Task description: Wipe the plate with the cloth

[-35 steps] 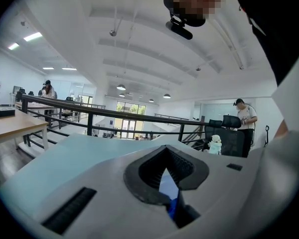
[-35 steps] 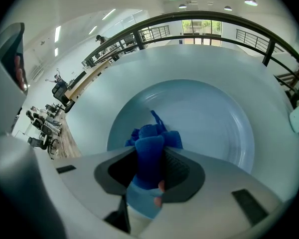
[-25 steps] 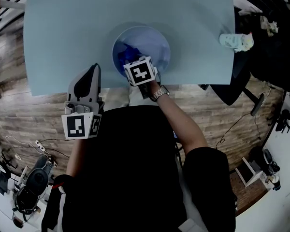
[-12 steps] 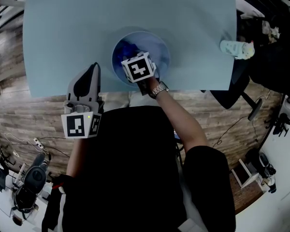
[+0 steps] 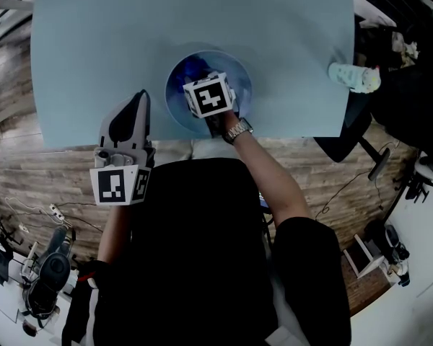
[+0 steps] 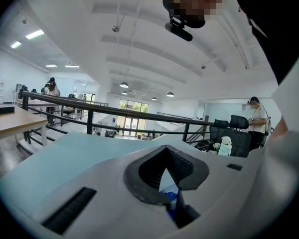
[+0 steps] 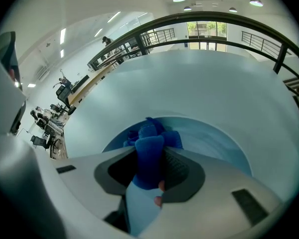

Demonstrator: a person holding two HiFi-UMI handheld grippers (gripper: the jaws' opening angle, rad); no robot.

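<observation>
The right hand-held gripper [image 7: 150, 152] is clamped on the blue cloth [image 7: 148, 142], which is bunched into a roll. Its long axis runs along the jaws and its free end points away from the person, onto the far-left part of the plate [image 5: 242, 78]. The pale blue plate lies flat on the tabletop [image 5: 115, 34], close to the near edge. The left hand-held gripper [image 5: 138, 101] hangs over that near edge, left of the plate, its jaws together on nothing, pointing away from the person
</observation>
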